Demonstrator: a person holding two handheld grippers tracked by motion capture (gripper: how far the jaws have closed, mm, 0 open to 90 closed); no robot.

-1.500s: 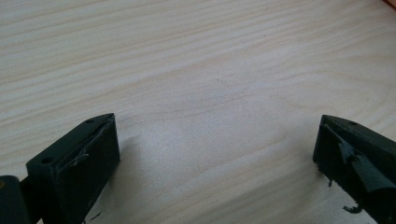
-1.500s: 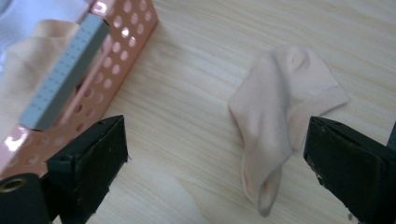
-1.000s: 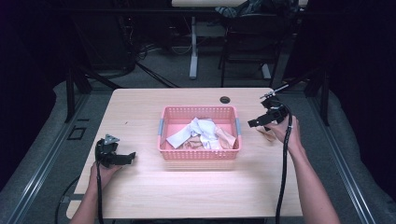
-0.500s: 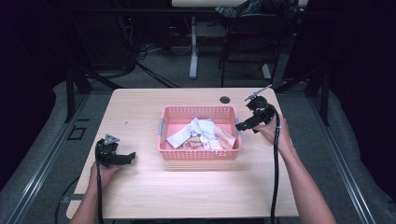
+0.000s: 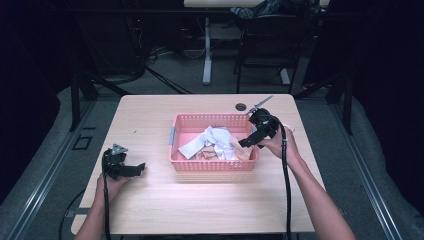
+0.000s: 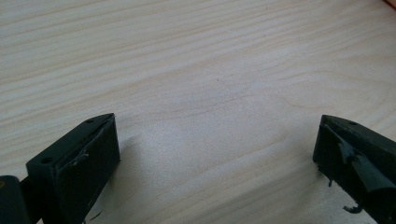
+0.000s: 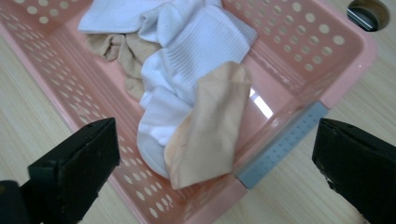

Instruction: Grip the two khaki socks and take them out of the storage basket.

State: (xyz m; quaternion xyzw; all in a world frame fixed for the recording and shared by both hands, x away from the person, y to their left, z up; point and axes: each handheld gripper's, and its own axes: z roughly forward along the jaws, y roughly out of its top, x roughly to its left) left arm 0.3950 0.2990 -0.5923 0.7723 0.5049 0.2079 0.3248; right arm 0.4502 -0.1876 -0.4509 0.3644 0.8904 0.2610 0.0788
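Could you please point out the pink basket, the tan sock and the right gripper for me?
pink basket (image 5: 215, 164): high view, on its near front wall.
tan sock (image 7: 210, 126): right gripper view, middle of the sock.
right gripper (image 5: 248, 142): high view, between its open jaws.

The table was pale wood, smooth and matt. The pink basket was shiny plastic full of little holes. The white sock and tan sock were soft cloth
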